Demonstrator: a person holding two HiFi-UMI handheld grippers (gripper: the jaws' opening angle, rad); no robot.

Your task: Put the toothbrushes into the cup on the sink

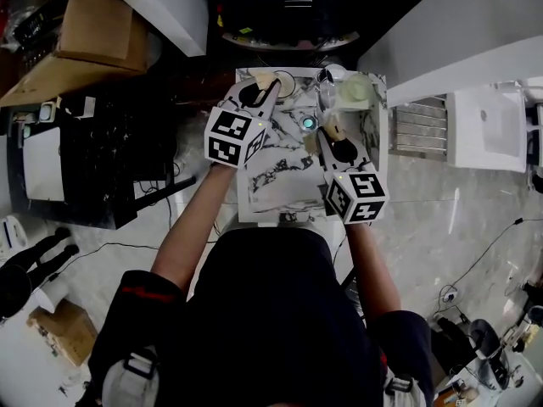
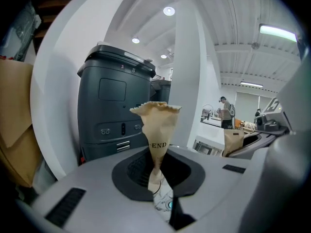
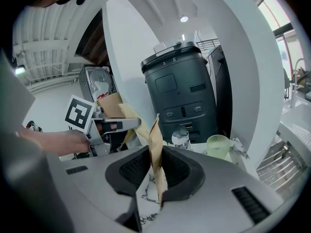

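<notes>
The pale green cup (image 1: pixel 356 91) (image 3: pixel 218 146) stands upright at the far right corner of the marble-patterned sink top (image 1: pixel 271 185), with a chrome tap (image 1: pixel 327 79) (image 3: pixel 181 136) just to its left. A teal-lit drain (image 1: pixel 309 123) lies a little nearer the person than the cup. The left gripper (image 1: pixel 259 91) (image 2: pixel 158 178) is well to the left of the cup, beyond the tap. Its jaws are pinched narrow on a kraft-paper toothbrush packet (image 1: pixel 265 80) (image 2: pixel 158 125). The packet rises upright out of the pads, its crimped top flared, and the word "END" is printed across it in dark capitals. The right gripper (image 1: pixel 338 147) (image 3: pixel 158 178) is near the cup, on the person's side of it and slightly left. Its jaws are closed on a second packet (image 1: pixel 331 130) (image 3: pixel 155 144), seen edge-on and leaning a little, with no print legible on it. Neither packet touches the cup. Behind the cup stands a dark grey machine (image 3: pixel 182 91) (image 2: pixel 114 115) that carries two small white digits near its top edge, apparently "3" and "8". Each gripper's cube shows black-and-white square markers and no words.
</notes>
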